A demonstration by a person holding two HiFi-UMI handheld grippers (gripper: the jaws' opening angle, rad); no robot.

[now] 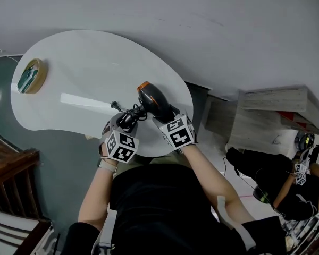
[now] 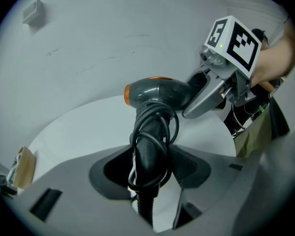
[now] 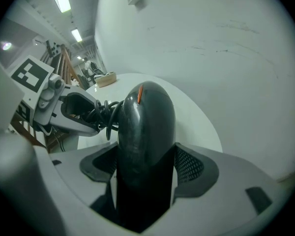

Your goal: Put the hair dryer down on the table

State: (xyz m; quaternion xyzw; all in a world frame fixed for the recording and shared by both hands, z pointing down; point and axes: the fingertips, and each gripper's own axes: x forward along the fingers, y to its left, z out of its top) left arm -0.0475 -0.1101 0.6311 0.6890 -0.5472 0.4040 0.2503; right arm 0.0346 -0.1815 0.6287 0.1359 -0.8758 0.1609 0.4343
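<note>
A dark grey hair dryer (image 1: 154, 102) with an orange nozzle ring is held over the near right part of the white oval table (image 1: 85, 62). I cannot tell whether it touches the tabletop. My left gripper (image 1: 126, 120) is shut on its handle (image 2: 150, 156), which has the black cord wound round it. My right gripper (image 1: 162, 116) is shut on the barrel (image 3: 145, 122). In the left gripper view the right gripper (image 2: 211, 90) clamps the barrel's rear end. In the right gripper view the left gripper (image 3: 73, 112) sits at the left, by the cord loops.
A roll of tape (image 1: 31, 76) lies at the table's far left edge. A pale flat strip (image 1: 85, 101) lies mid-table, just left of the dryer. Wooden furniture (image 1: 10, 163) stands to the left, and pale wooden boards (image 1: 271, 113) and a seated person (image 1: 276, 179) are at the right.
</note>
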